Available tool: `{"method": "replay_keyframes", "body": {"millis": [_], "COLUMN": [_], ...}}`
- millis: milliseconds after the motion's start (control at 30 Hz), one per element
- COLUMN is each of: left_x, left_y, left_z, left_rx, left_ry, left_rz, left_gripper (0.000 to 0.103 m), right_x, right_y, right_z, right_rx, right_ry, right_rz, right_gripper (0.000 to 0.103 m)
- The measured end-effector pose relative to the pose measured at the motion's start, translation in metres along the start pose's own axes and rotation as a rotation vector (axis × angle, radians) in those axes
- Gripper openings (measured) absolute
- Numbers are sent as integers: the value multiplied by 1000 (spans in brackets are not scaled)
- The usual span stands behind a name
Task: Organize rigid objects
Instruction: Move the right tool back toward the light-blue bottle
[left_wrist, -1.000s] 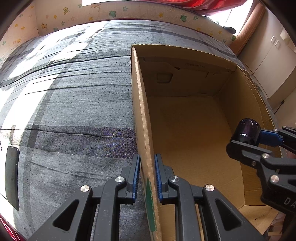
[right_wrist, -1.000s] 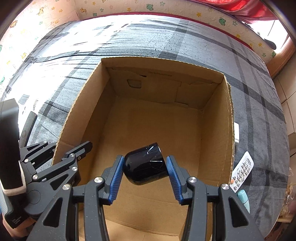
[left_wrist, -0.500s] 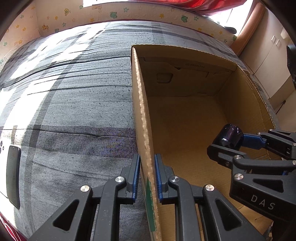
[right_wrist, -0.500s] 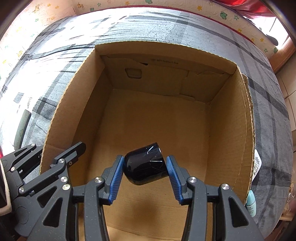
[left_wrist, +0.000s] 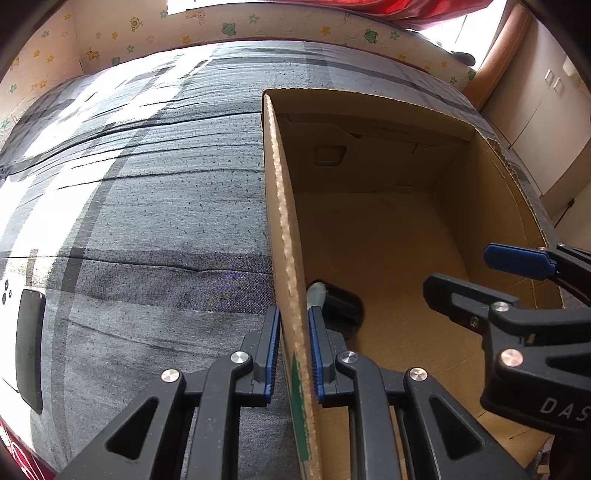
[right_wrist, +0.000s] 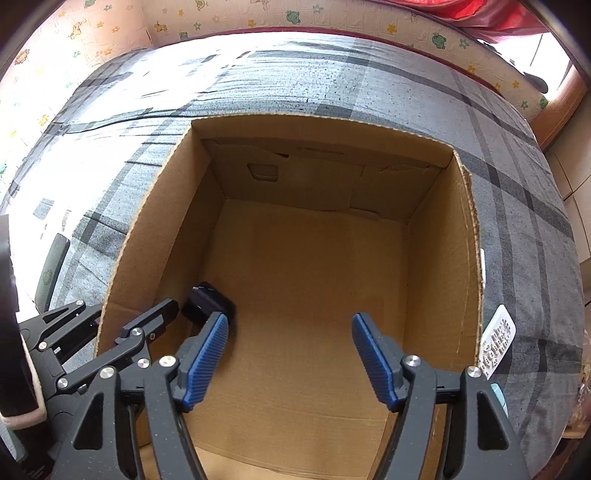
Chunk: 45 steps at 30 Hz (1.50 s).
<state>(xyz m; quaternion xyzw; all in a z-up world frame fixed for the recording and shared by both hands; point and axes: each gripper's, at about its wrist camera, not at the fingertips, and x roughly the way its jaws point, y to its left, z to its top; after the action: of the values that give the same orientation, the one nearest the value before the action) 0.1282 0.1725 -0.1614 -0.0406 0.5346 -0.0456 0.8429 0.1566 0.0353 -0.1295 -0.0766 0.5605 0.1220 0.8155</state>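
An open cardboard box (right_wrist: 436, 236) sits on a grey plaid cloth. My left gripper (left_wrist: 293, 350) is shut on the box's left wall (left_wrist: 284, 236), one pad on each side. A glossy black cup-like object (left_wrist: 341, 304) lies on its side on the box floor against that wall; in the right wrist view the black object (right_wrist: 208, 301) rests just beyond my left fingertip. My right gripper (right_wrist: 290, 354) hovers over the box floor, its jaws opening, with nothing between the blue pads. In the left wrist view the right gripper (left_wrist: 491, 277) shows at the right.
A dark flat phone-like device (left_wrist: 29, 350) lies on the cloth left of the box. A white remote control (right_wrist: 496, 338) and a pale blue item (right_wrist: 498, 397) lie right of it. A patterned padded wall (right_wrist: 295, 18) borders the far edge.
The right gripper's jaws spread and let go of the black object, which now lies on the box floor by the left wall. The left gripper kept its hold on the wall.
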Motion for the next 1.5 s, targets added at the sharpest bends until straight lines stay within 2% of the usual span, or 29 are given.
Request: {"method": "replay_keyframes", "body": {"millis": [267, 633, 1100, 1500], "left_x": [2, 5, 6, 6], "left_y": [-3, -1, -3, -13], "left_z": [2, 4, 3, -1], "left_rx": [9, 13, 16, 24], "left_ry": [5, 8, 10, 12], "left_rz": [16, 21, 32, 60], "left_gripper": [16, 15, 15, 15], "right_x": [-28, -58, -79, -74], "right_y": [-15, -47, -128, -208], "right_z": [-3, -10, -38, -79], "right_rx": [33, 81, 177, 266], "right_ry": [-57, -96, -106, -76], "right_rz": [12, -13, -59, -123], "right_gripper": [91, 95, 97, 97]}}
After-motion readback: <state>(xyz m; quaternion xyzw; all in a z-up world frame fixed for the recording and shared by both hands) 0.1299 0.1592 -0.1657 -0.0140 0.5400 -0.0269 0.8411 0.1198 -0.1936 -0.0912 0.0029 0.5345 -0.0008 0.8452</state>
